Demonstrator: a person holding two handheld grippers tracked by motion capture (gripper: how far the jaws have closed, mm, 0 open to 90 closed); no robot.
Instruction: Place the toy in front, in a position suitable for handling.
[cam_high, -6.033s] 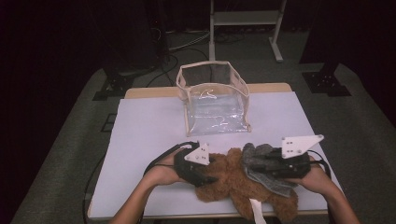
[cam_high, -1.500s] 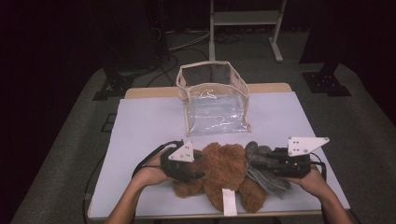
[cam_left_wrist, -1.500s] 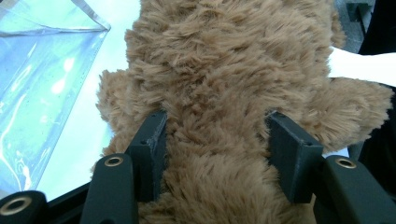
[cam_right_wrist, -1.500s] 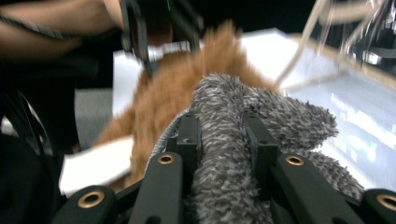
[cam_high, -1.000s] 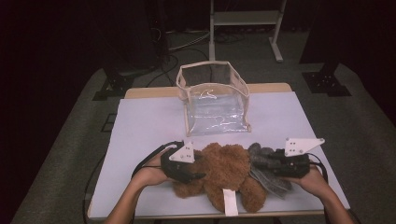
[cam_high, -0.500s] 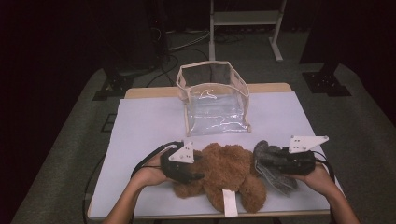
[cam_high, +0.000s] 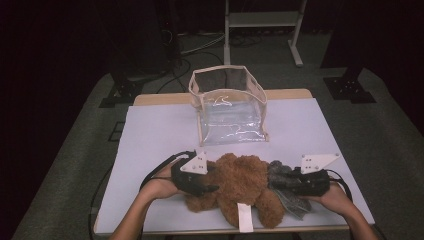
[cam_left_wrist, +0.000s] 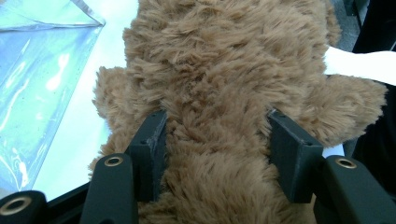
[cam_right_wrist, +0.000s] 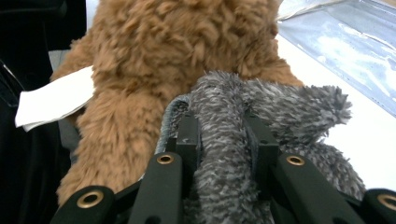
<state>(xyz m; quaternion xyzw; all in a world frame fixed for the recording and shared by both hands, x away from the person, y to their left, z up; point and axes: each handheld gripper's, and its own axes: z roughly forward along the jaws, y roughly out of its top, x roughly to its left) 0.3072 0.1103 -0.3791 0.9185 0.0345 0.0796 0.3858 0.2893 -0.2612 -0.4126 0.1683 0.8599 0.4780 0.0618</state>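
From above, the high view has a brown plush bear (cam_high: 242, 182) lying near the front edge of the desk (cam_high: 150, 130), its long axis running from the desk's middle toward the person, white tag (cam_high: 245, 224) pointing at the front edge. The left hand-held gripper (cam_high: 212, 181) comes at the bear from the left; the right hand-held gripper (cam_high: 277, 181) comes from the right with a grey fuzzy cloth (cam_high: 287, 192) bunched against the bear's side. A clear pouch (cam_high: 227, 107) stands open-topped farther back, well apart, with bare desk on both sides of it. Along the left hand-held gripper view, the jaws press into the bear's (cam_left_wrist: 224, 93) fur on both flanks, clamped on its body, a detail too small to tell from above; the pouch's clear wall (cam_left_wrist: 42, 79) lies at left. Along the right hand-held gripper view, the jaws pinch a fold of the grey cloth (cam_right_wrist: 229, 140), bear (cam_right_wrist: 177, 56) just behind and touching it, tag (cam_right_wrist: 53, 100) at left.
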